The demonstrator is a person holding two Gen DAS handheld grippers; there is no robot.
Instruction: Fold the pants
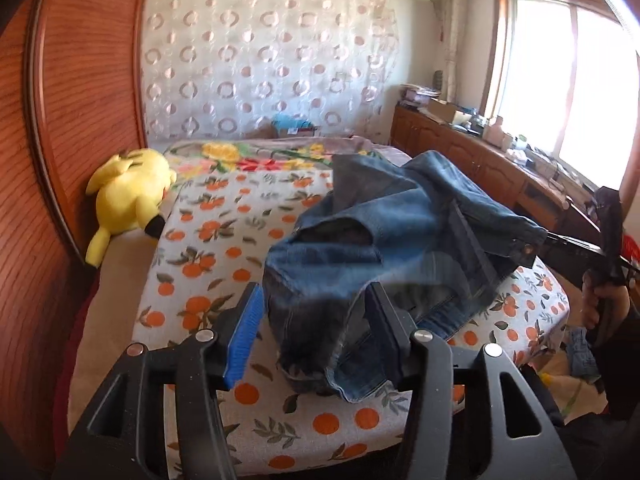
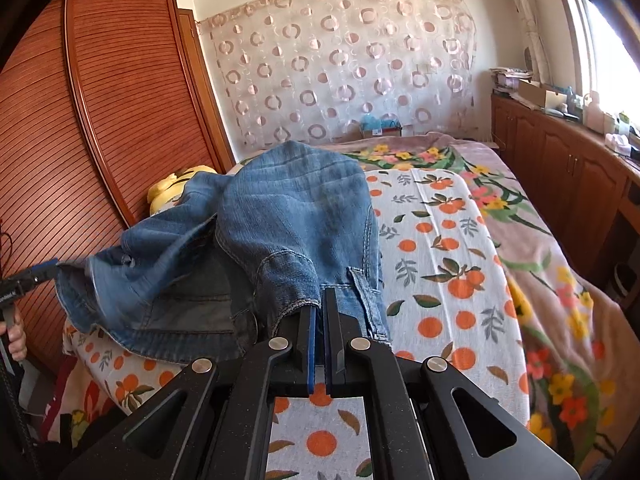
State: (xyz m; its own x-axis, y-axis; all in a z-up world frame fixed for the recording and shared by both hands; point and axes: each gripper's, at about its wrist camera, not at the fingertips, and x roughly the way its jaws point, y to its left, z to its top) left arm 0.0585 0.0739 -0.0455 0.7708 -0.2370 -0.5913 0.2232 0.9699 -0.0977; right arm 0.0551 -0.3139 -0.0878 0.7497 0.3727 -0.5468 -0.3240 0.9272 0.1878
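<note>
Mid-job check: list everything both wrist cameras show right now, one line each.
jeans: one, blue denim, bunched on the bed, waistband lifted.
bedsheet: one, white with orange fruit print, under the jeans.
floral blanket: one, pinkish, along the bed's far and window side.
plush toy: one, yellow, by the wooden wardrobe.
curtain: one, pale with ring pattern, back wall.
cabinet: wooden, cluttered top, under the window.
left claw: open, denim between its fingers.
right claw: shut on the jeans' waistband.

Faded denim pants [image 2: 296,216] lie on a matt printed cloth bedsheet [image 2: 440,240] beside a ribbed wood wardrobe [image 2: 120,100].
</note>
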